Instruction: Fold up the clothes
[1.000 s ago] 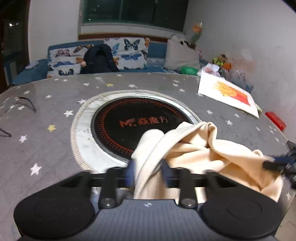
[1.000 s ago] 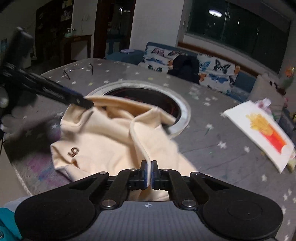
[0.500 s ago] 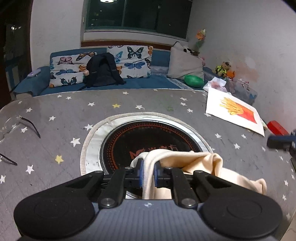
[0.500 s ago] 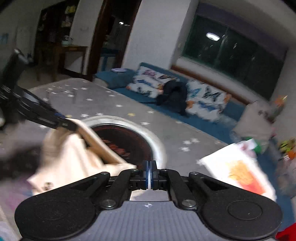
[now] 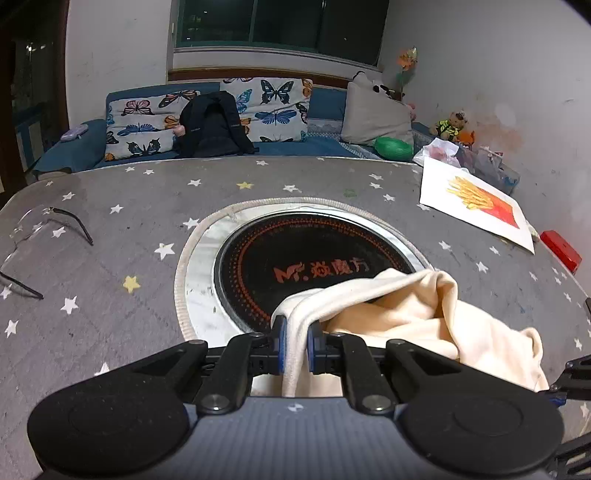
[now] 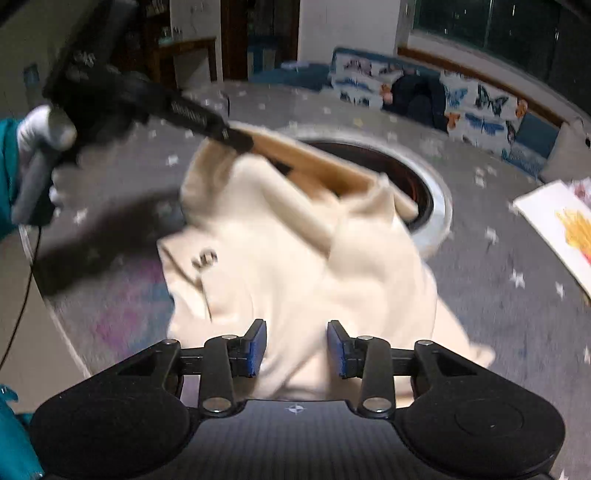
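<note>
Dim indoor light, fisheye-bent edges (right wrist view smeared with motion blur).

**Room inventory: what we find around the table**

We record a round table point(image 5: 110, 332) under a grey cloth with white and yellow stars, a black round cooktop point(image 5: 295, 266) with a silver ring set in its middle. Behind it we list a blue sofa point(image 5: 74, 147) bearing butterfly-print cushions point(image 5: 280, 107), a black backpack point(image 5: 214, 125) and a plain grey pillow point(image 5: 373, 114). Above the sofa we note a dark window point(image 5: 280, 26) in a white wall point(image 5: 118, 55); the right-hand wall is scuffed and stained. We add a fries poster point(image 5: 476, 203), spectacles point(image 5: 48, 229), a green ball point(image 5: 393, 147) and a small teddy bear point(image 5: 452, 123). In the right wrist view we find a dark wooden doorway point(image 6: 258, 37).
</note>
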`<move>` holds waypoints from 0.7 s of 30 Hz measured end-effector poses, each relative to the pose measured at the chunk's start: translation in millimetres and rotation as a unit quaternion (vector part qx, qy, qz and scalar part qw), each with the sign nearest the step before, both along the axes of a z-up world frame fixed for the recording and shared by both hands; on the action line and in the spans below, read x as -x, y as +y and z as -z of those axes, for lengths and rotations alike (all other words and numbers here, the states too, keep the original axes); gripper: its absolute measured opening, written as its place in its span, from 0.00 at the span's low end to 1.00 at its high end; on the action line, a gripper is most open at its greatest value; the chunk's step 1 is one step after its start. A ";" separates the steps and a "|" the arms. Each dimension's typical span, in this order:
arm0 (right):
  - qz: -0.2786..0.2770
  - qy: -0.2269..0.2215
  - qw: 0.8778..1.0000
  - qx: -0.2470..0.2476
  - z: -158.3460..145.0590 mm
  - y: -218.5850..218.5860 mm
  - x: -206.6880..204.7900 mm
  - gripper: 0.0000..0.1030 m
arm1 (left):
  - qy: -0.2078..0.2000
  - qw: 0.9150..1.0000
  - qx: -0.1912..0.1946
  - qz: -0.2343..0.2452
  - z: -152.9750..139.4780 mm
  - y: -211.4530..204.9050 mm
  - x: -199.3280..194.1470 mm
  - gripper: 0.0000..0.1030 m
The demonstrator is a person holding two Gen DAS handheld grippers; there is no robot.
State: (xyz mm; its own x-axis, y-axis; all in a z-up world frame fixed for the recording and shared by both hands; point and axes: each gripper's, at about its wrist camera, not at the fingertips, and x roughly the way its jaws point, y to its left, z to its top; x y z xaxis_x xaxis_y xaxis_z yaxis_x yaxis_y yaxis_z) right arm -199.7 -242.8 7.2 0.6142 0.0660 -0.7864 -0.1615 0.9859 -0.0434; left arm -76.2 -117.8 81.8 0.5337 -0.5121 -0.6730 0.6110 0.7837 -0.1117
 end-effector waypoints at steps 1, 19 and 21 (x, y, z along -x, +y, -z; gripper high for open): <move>-0.003 0.002 1.000 0.010 2.0 -0.7 3.5 0.30 | 0.001 1.000 -0.001 0.000 0.7 1.8 1.9 0.10; -0.002 -0.181 0.938 0.295 -101.0 -37.6 -51.2 0.02 | -0.060 0.997 0.040 -0.031 -96.1 -17.6 -41.2 0.09; 0.018 -0.216 0.925 0.313 -125.6 -45.3 -72.2 0.02 | -0.084 0.994 0.052 -0.044 -122.8 -18.6 -52.6 0.09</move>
State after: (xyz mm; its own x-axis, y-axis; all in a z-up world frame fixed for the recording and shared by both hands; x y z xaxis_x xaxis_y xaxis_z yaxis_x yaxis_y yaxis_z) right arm -127.5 -288.2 132.8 0.8735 -0.3447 -0.3438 0.0363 0.7503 -0.6601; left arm -23.7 -136.4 204.6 0.6805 -0.5205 -0.5157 0.5569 0.8248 -0.0976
